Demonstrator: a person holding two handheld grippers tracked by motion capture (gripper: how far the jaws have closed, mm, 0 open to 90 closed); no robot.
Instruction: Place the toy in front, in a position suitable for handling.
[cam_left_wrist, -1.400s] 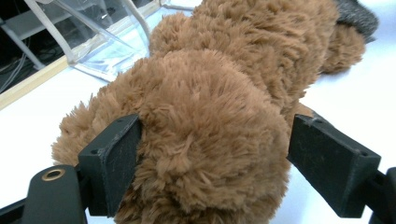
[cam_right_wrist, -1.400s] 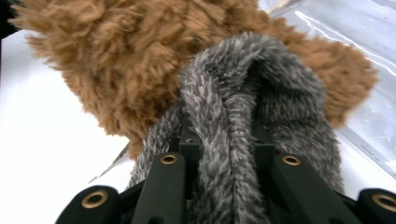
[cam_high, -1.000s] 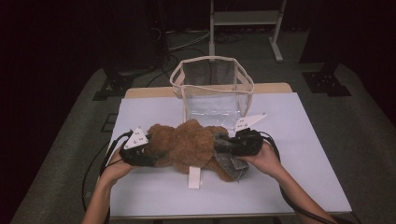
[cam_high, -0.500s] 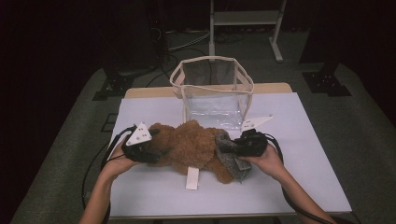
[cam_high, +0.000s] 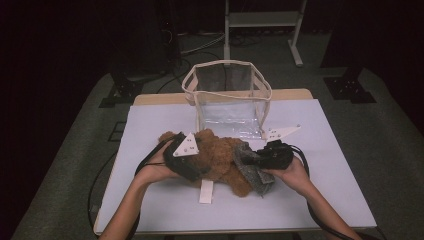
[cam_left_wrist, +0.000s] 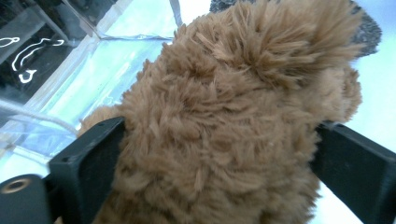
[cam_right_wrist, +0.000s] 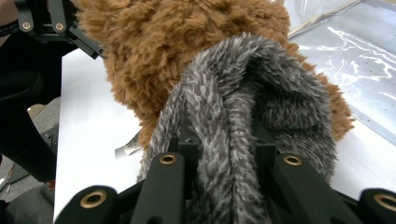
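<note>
A fluffy brown plush teddy bear (cam_high: 220, 162) lies mid-tabletop, at six o'clock from a clear plastic tote bag (cam_high: 227, 97). The left gripper (cam_high: 192, 167) has just opened wide and now straddles the bear's body, apparently regrasping. The right gripper (cam_high: 257, 161) pinches the bear's grey furry cloth (cam_right_wrist: 233, 140).

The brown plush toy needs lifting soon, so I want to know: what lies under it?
A white tag sticks out from beneath the brown plush toy, lying on the white table. A grey furry piece lies at its right end. Whatever else is below stays covered by fur.
</note>
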